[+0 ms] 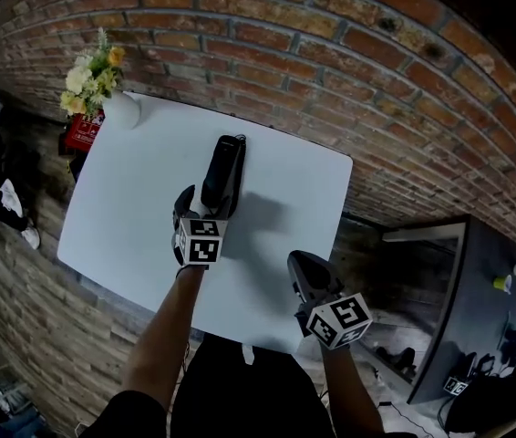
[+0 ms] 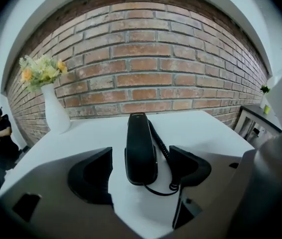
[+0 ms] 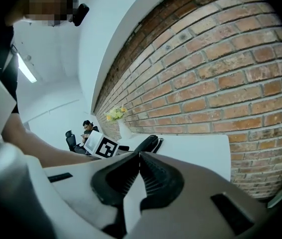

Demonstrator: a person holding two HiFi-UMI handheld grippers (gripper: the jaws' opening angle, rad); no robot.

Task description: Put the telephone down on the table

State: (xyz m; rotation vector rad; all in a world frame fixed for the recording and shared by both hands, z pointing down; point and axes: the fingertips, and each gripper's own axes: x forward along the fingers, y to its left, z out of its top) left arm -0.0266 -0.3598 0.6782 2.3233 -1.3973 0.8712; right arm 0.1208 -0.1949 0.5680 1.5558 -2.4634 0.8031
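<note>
Left gripper view: telephone [image 2: 141, 143] is seen lying flat on the white table [image 2: 206, 128], lengthwise between the jaws of the left gripper [image 2: 141, 158]. Jaws are spread wide, and a gap is seen on each side of the handset; nothing is gripped. Placement is judged done, with only the pull-back left.

The coiled cord [image 2: 162, 151] runs along the handset's right side and loops just beside the right-hand jaw; whether it touches cannot be told. If the gripper is drawn back crooked or lifted sideways, the cord could be snagged and the handset dragged or flipped. The vase of flowers [image 2: 54, 113] stands well apart at the far corner; little risk is judged there.

The right gripper [image 3: 138, 156] is closed and empty, held near the table's near edge; a careless swing could knock the table.
</note>
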